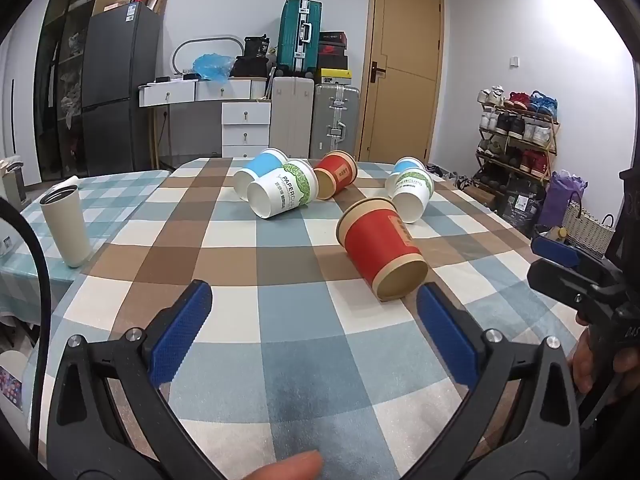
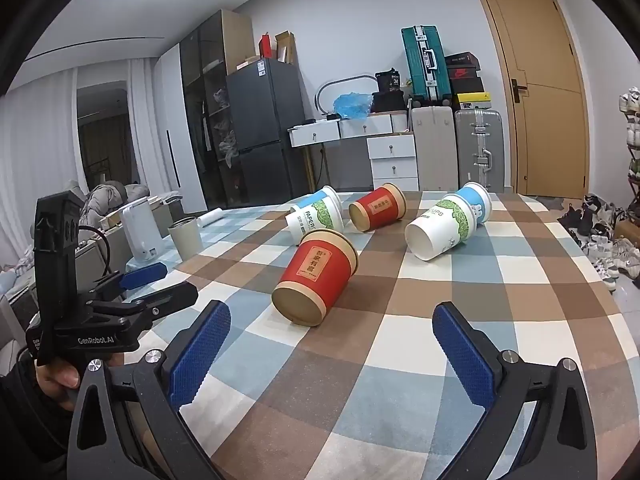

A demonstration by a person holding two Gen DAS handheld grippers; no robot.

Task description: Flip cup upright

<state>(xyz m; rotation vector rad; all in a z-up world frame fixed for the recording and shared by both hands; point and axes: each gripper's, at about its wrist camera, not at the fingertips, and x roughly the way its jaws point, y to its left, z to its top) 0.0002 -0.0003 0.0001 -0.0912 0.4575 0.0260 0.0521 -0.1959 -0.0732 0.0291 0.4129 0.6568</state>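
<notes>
On the checked-cloth table (image 1: pixel 280 320), the left tool (image 1: pixel 314 300) hovers with blue pads spread apart, holding nothing. Just ahead, the nearest red paper cup with tan rims (image 1: pixel 380 248) lies on its side. The right tool (image 2: pixel 332 326) likewise gapes wide, empty, near that cup.

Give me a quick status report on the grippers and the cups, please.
Left gripper open, empty. Right gripper open, empty. Nearest red cup on its side, untouched. Nothing in the way.
</notes>
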